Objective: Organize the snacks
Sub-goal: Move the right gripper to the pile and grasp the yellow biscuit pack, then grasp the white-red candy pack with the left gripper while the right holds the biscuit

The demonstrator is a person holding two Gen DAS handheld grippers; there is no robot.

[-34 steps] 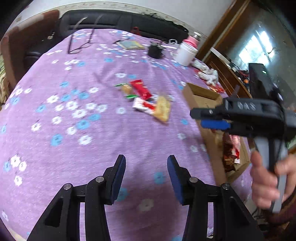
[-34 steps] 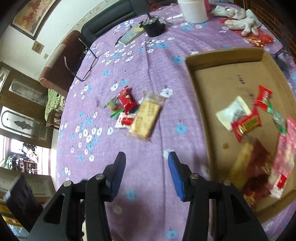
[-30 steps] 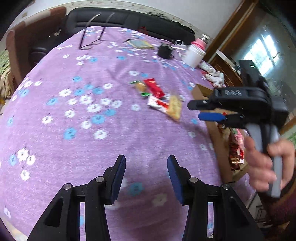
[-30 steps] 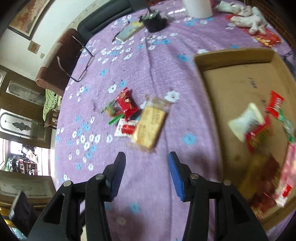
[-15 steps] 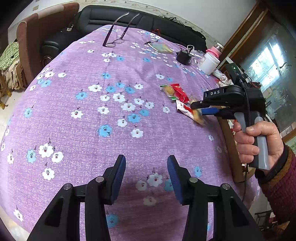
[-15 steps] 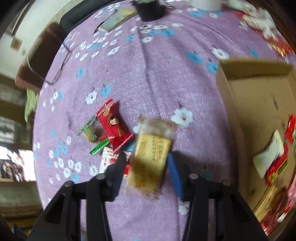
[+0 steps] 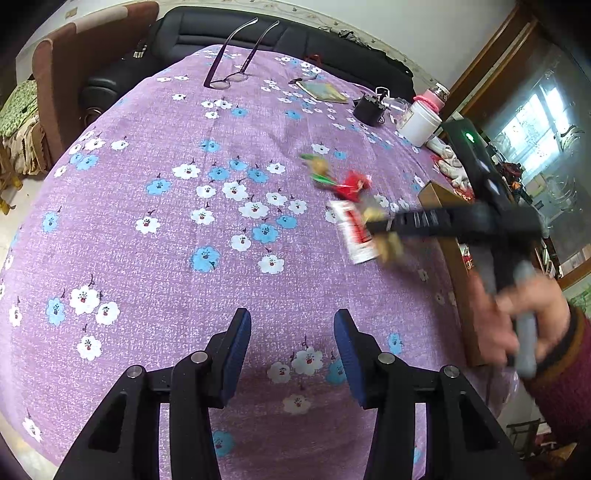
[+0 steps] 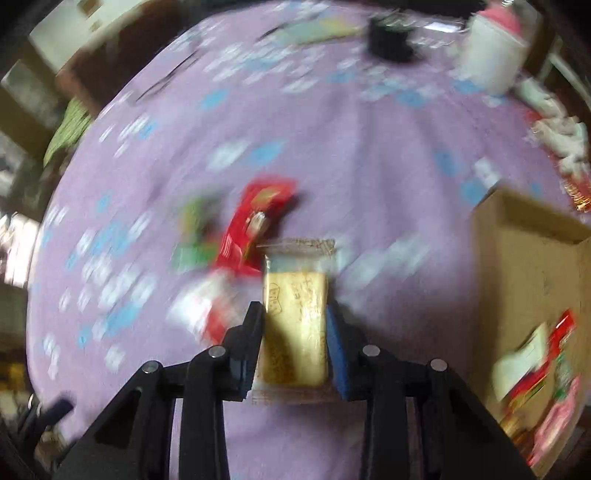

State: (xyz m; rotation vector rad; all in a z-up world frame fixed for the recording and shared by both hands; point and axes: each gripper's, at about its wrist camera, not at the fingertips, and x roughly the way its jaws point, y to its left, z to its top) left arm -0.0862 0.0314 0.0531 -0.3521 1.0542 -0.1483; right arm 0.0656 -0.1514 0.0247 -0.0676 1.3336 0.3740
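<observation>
In the right wrist view my right gripper (image 8: 293, 312) is shut on a yellow biscuit packet (image 8: 295, 280), its blue pads pressing both long sides, just above the purple flowered cloth (image 8: 369, 166). A red packet (image 8: 258, 214), a green sweet (image 8: 195, 218) and a red-and-white packet (image 8: 207, 310) lie blurred to its left. The cardboard box (image 8: 528, 266), with several snacks inside, sits at the right. My left gripper (image 7: 291, 332) hovers open over bare cloth with nothing between its fingers. In the left wrist view the right gripper (image 7: 384, 225) reaches into the snack pile (image 7: 351, 184).
Glasses (image 7: 236, 55), a booklet (image 7: 323, 90), a black object (image 7: 367, 107) and a white jar with a pink lid (image 7: 421, 123) stand at the table's far side. A dark sofa (image 7: 221, 33) lies beyond. White gloves (image 8: 561, 129) lie behind the box.
My right gripper has swung left from the box, dropped over the yellow biscuit packet and shut on it. The left gripper has drifted slightly and stays open.
</observation>
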